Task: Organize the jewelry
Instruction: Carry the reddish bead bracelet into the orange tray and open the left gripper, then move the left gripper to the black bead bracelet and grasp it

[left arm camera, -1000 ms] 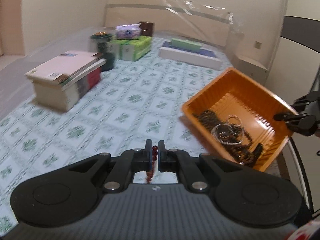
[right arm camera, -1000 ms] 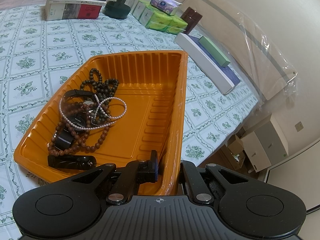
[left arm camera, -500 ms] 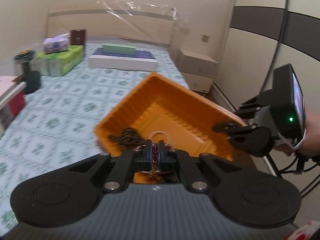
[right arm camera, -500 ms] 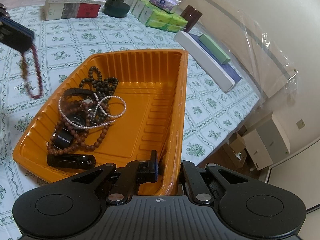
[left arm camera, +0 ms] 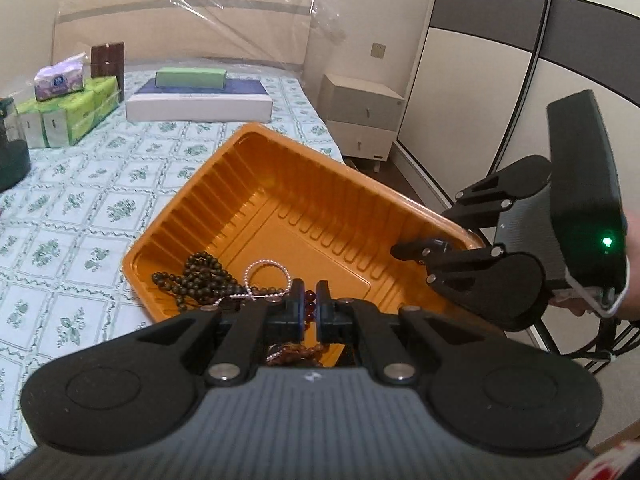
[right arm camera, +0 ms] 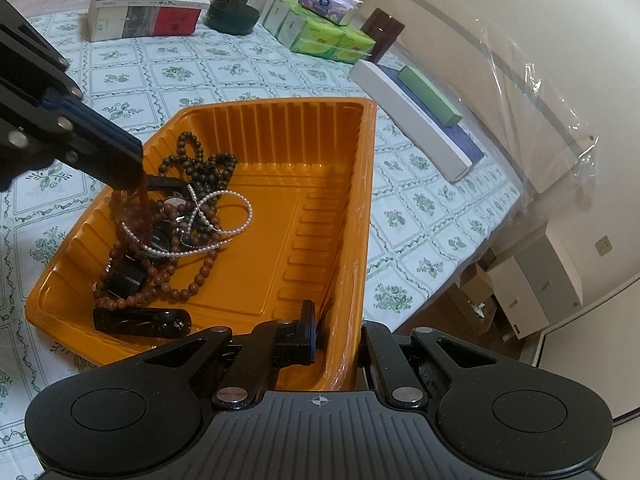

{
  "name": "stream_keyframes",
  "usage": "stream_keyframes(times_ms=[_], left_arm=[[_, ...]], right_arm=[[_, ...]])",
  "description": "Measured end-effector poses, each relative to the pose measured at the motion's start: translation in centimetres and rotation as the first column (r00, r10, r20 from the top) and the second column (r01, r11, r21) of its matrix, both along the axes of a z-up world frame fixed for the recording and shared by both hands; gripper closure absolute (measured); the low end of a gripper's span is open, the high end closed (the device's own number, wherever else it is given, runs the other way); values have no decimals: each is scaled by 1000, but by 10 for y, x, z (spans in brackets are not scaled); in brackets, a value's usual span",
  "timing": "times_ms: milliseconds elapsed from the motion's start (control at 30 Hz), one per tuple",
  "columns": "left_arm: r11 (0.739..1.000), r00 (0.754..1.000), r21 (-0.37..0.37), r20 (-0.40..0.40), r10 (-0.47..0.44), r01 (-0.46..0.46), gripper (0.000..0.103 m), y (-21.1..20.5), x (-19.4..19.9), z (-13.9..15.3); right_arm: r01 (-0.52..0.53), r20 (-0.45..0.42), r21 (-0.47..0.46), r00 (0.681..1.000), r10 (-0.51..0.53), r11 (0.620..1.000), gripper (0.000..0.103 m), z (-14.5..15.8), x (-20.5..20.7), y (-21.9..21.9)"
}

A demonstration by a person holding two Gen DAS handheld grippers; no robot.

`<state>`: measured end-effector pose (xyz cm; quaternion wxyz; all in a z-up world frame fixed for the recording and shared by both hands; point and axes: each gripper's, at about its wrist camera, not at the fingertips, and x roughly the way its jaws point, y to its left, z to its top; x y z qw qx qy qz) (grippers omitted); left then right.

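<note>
Left tongs [left arm camera: 308, 307] clamped on dark-red glossy bead string [right arm camera: 134, 208], right tongs [right arm camera: 336, 340] pinching ribbed orange plastic tray's wall [right arm camera: 362, 240].

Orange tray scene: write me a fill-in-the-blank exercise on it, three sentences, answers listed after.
1. The left gripper is shut on a string of dark ____ beads that hangs over the orange tray.
2. The right gripper is shut on the tray's ____.
3. The white pearl strand lies ____ the tray, on top of the brown bead strings.

Missing words: red; rim; inside
</note>
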<state>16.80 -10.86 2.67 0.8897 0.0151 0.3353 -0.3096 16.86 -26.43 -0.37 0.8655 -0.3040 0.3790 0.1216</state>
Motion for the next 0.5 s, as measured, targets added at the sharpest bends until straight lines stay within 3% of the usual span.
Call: stream_keyframes(times_ms=[500], left_arm=[[999, 997, -27, -74, -34, 32, 99, -12, 21, -13]], right_arm=[[2, -1, 2, 1000, -2, 1000, 98, 0, 0, 0]])
